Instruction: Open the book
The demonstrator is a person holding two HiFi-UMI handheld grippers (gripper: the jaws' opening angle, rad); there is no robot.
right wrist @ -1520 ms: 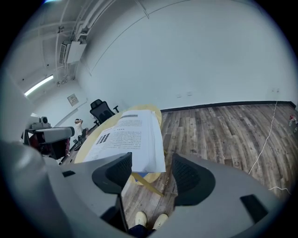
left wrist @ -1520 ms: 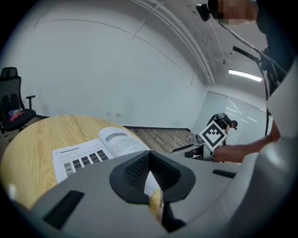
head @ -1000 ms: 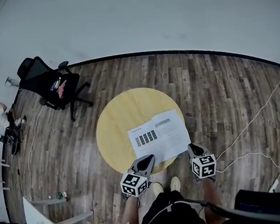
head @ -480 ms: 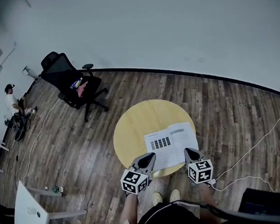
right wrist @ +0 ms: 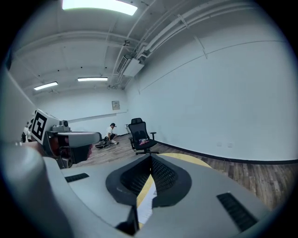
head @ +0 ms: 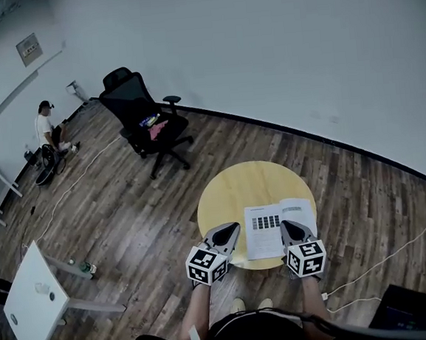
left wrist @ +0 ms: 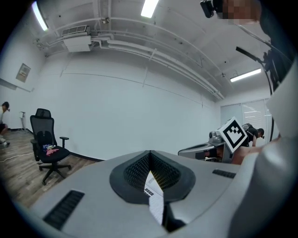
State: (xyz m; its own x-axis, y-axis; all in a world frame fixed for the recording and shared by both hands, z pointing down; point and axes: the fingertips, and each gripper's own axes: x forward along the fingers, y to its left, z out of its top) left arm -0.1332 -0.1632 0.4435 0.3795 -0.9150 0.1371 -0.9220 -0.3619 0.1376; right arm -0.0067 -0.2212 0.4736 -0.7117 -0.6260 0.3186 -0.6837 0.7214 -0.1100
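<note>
The book (head: 280,228) lies open and flat on the round yellow table (head: 237,189), white pages up, with a dark block of print on its left page. My left gripper (head: 231,230) hovers above the table's near edge, just left of the book, shut and holding nothing. My right gripper (head: 285,226) hangs over the book's near edge, also shut and empty. In the left gripper view the jaws (left wrist: 150,153) meet at the tips, and a strip of the book (left wrist: 156,204) shows below. In the right gripper view the shut jaws (right wrist: 150,157) point across the table (right wrist: 186,159).
A black office chair (head: 145,119) with coloured things on its seat stands far left. A person (head: 47,132) sits on the wooden floor by the wall. A white table (head: 32,307) is at the near left. A white cable (head: 384,261) runs across the floor at right.
Both grippers have risen from the book's near edge and point more level. The head view has tilted up and takes in more of the room. The book stays open on the table.
</note>
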